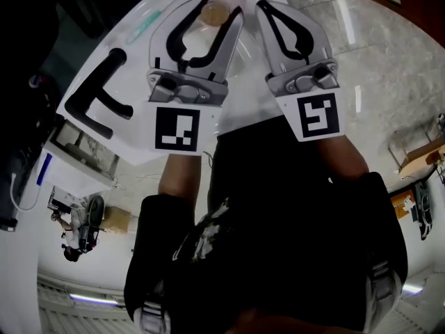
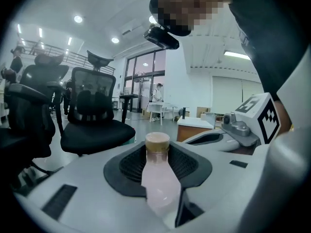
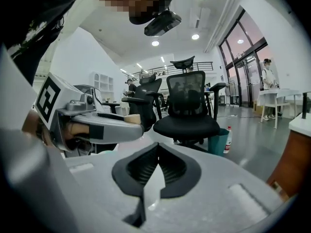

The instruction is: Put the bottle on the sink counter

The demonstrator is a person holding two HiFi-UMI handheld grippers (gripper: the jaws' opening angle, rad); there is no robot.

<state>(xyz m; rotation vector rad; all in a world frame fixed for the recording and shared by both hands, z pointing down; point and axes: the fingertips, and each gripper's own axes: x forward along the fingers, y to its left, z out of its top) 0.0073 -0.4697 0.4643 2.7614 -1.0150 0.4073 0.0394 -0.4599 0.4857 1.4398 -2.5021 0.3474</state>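
The head camera looked steeply down onto the bottle (image 1: 214, 12) from above. The left gripper (image 1: 219, 4) camera sat close behind the bottle, facing roughly level. The right gripper (image 1: 268, 9) camera sat just right of the bottle. Both gripper cameras shared the office chair (image 2: 95, 115) beyond the bottle.

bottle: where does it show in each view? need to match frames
Head view: bottle at top centre, in the left tongs.
Left gripper view: bottom centre, clamped between the tongs.
Right gripper view: only its tan cap, left of centre.
Shared landmark: the left tongs holding it.
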